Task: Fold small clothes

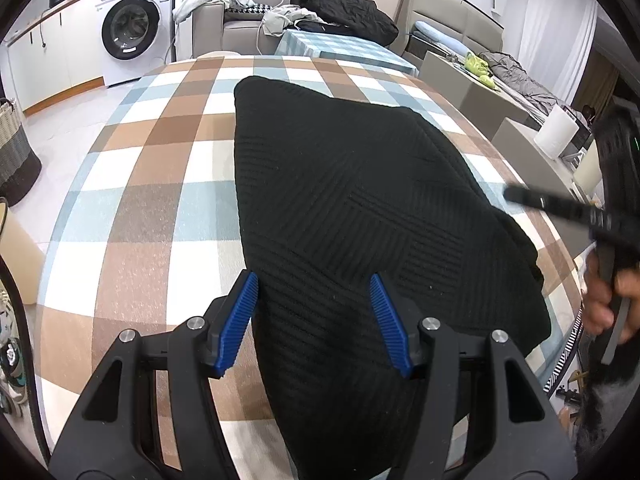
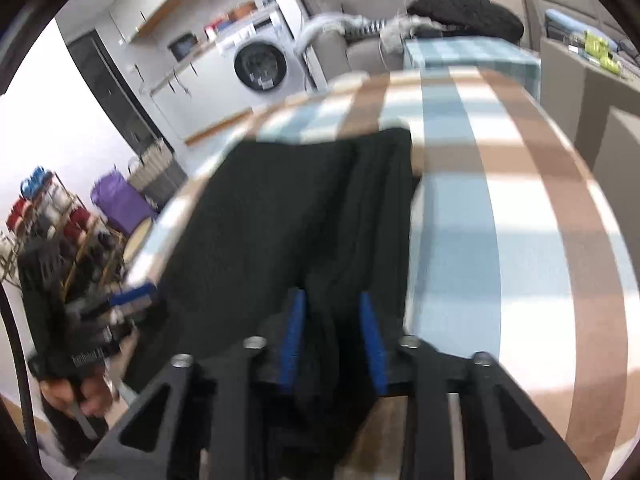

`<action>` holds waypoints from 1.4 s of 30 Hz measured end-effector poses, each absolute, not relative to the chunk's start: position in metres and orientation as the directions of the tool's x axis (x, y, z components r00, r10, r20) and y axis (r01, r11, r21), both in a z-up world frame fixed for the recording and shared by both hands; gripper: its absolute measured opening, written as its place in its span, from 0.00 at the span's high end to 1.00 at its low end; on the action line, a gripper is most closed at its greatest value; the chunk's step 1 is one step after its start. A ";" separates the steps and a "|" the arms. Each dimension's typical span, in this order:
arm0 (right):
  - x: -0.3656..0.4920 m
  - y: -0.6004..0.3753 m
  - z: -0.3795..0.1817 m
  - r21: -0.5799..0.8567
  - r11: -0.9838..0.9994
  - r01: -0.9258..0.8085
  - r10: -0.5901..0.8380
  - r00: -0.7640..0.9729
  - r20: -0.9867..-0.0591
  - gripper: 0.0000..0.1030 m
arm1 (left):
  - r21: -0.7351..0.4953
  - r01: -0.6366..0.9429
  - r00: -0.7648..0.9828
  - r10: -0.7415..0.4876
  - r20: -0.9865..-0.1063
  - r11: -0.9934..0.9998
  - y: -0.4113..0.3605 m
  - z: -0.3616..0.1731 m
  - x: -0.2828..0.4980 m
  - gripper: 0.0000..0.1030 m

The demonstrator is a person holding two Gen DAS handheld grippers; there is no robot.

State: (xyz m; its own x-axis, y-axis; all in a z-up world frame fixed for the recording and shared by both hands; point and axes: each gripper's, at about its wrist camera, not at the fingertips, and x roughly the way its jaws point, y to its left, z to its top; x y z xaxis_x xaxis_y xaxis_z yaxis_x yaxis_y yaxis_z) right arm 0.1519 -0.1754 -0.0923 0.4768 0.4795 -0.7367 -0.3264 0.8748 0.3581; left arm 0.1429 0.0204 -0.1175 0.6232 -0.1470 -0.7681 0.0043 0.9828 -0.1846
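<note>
A black ribbed knit garment (image 1: 360,208) lies flat on a table covered by a brown, white and blue checked cloth (image 1: 132,184). Its long axis runs from the near edge away toward the far side of the table.

The left gripper (image 1: 314,320) hangs over the garment's near end. Its blue pads (image 1: 240,320) stand well apart, straddling the fabric without pressing it, and grip nothing.

The right gripper (image 2: 332,340) is above the garment's right edge, in a blurred view. Its jaws are partly parted. Dark fabric shows between them, but I cannot tell whether the pads touch it.

Judging by this, both hands sit at the near end, so a next fold would likely carry that end away toward the far end.
</note>
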 end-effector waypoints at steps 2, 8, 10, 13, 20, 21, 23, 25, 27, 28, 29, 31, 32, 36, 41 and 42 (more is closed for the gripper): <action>0.171 -0.166 -0.091 0.382 0.863 -0.329 0.501 0.468 -0.728 0.66 | -0.186 -0.002 0.626 -0.144 -0.767 0.983 0.023 -0.117 0.146 0.46; 0.222 -0.130 -0.124 0.382 0.866 -0.323 0.487 0.370 -0.792 0.70 | -0.190 -0.024 0.633 -0.132 -0.763 0.982 0.033 -0.115 0.155 0.46; 0.221 -0.128 -0.118 0.379 0.853 -0.358 0.505 0.387 -0.772 0.93 | -0.197 -0.029 0.639 -0.134 -0.758 0.980 0.035 -0.111 0.156 0.46; 0.212 -0.137 -0.090 0.346 0.861 -0.373 0.495 0.458 -0.738 0.94 | -0.203 -0.019 0.654 -0.142 -0.743 0.979 0.034 -0.102 0.156 0.45; 0.227 -0.153 -0.112 0.265 0.924 -0.277 0.367 0.440 -0.820 0.93 | -0.197 0.017 0.624 -0.165 -0.764 0.980 0.021 -0.115 0.166 0.39; 0.230 -0.156 -0.118 0.286 0.921 -0.264 0.377 0.427 -0.822 0.88 | -0.196 0.014 0.613 -0.163 -0.773 0.980 0.020 -0.120 0.167 0.40; 0.222 -0.166 -0.117 0.323 0.915 -0.243 0.399 0.426 -0.812 0.81 | -0.198 0.012 0.606 -0.164 -0.779 0.980 0.019 -0.125 0.167 0.40; 0.200 -0.178 -0.108 0.343 0.905 -0.254 0.424 0.445 -0.789 0.72 | -0.205 0.010 0.602 -0.170 -0.780 0.979 0.020 -0.127 0.165 0.40; 0.167 -0.189 -0.097 0.380 0.879 -0.287 0.473 0.433 -0.768 0.67 | -0.211 0.008 0.602 -0.173 -0.780 0.978 0.022 -0.128 0.164 0.40; 0.148 -0.194 -0.092 0.397 0.865 -0.308 0.498 0.423 -0.757 0.67 | -0.212 0.007 0.602 -0.173 -0.779 0.977 0.023 -0.128 0.163 0.40; 0.128 -0.199 -0.088 0.417 0.846 -0.333 0.528 0.409 -0.744 0.67 | -0.211 0.006 0.603 -0.171 -0.779 0.978 0.024 -0.128 0.161 0.40; 0.095 -0.201 -0.084 0.445 0.815 -0.372 0.570 0.370 -0.734 0.66 | -0.212 0.003 0.604 -0.171 -0.778 0.977 0.027 -0.128 0.157 0.40; 0.079 -0.200 -0.083 0.452 0.801 -0.394 0.585 0.349 -0.732 0.66 | -0.213 0.003 0.603 -0.172 -0.779 0.977 0.028 -0.128 0.154 0.40; 0.053 -0.183 -0.095 0.445 0.788 -0.426 0.585 0.289 -0.758 0.66 | -0.216 -0.005 0.603 -0.170 -0.780 0.976 0.032 -0.129 0.137 0.39; 0.050 -0.166 -0.117 0.400 0.791 -0.463 0.555 0.269 -0.787 0.75 | -0.214 -0.005 0.599 -0.168 -0.783 0.977 0.031 -0.129 0.119 0.39; 0.050 -0.162 -0.117 0.373 0.794 -0.480 0.541 0.276 -0.795 0.92 | -0.211 -0.003 0.597 -0.168 -0.784 0.977 0.031 -0.129 0.116 0.39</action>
